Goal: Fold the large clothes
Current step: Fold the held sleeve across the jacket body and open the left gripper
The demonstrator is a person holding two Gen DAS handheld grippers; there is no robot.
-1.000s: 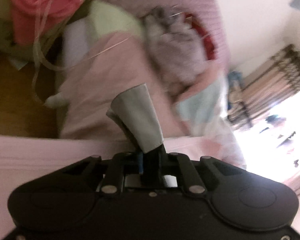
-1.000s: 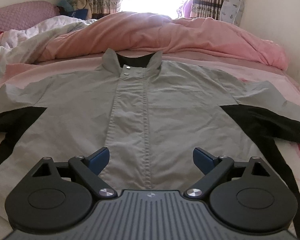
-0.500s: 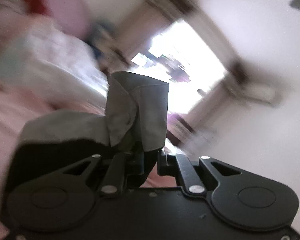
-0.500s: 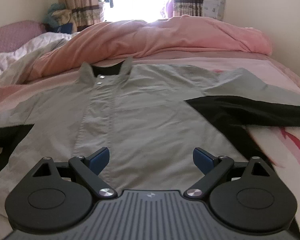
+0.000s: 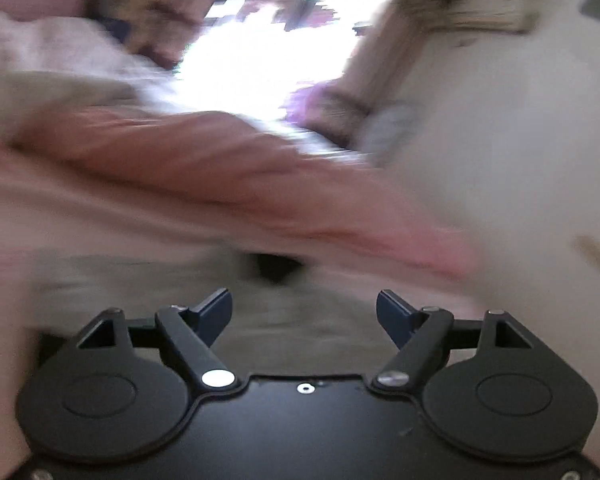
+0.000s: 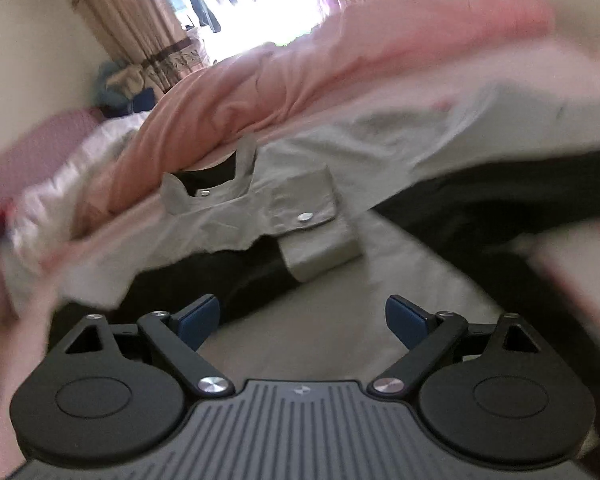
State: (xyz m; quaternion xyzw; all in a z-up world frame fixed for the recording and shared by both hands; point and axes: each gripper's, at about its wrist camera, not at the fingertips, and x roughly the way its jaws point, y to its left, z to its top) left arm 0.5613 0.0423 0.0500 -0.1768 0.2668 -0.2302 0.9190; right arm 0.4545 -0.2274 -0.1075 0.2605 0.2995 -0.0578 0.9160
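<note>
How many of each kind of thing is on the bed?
Grey jacket: 1
Pink quilt: 1
White blanket: 1
Pink pillow: 1
Total: 4

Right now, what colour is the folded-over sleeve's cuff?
Light grey cuff, with a silver snap; right wrist view.

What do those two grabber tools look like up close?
Both are black, with two round discs at the base and angled link bars on silver pivot pins leading to blue pads. The left gripper has a smooth black body with a small silver screw. The right gripper has a grey ribbed body bearing a small emblem. No cables or sleeves show.
</note>
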